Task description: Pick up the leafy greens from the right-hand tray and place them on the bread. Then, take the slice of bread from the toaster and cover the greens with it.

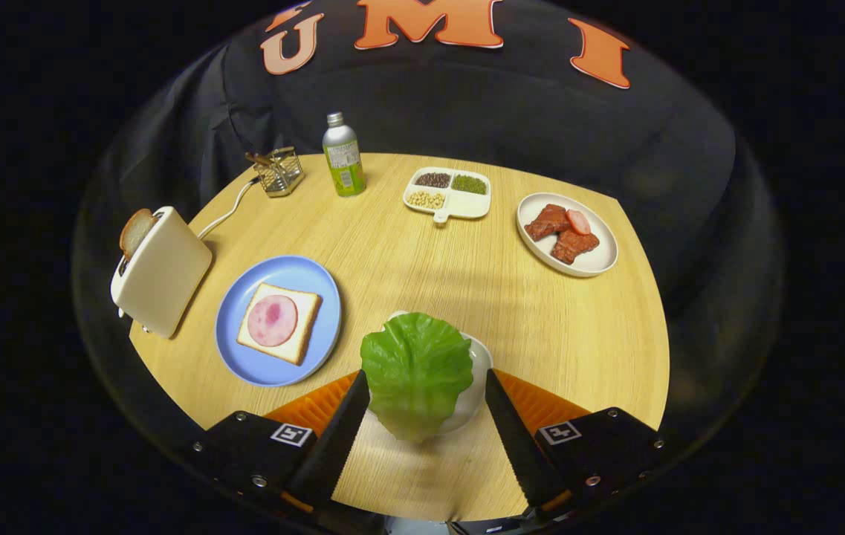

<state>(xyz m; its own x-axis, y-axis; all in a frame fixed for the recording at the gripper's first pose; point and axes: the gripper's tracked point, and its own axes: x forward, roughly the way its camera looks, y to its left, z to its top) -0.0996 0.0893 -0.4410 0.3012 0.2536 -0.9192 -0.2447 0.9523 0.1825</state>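
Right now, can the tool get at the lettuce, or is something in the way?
Probably yes. The lettuce lies on its white dish between the open tool's fingers, with nothing over it. The left finger is close to the leaf; the right one stands apart.

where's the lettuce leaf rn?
In the gripper view the lettuce leaf lies on a small white dish between the open gripper's fingers, untouched, just right of the blue plate with the bread.
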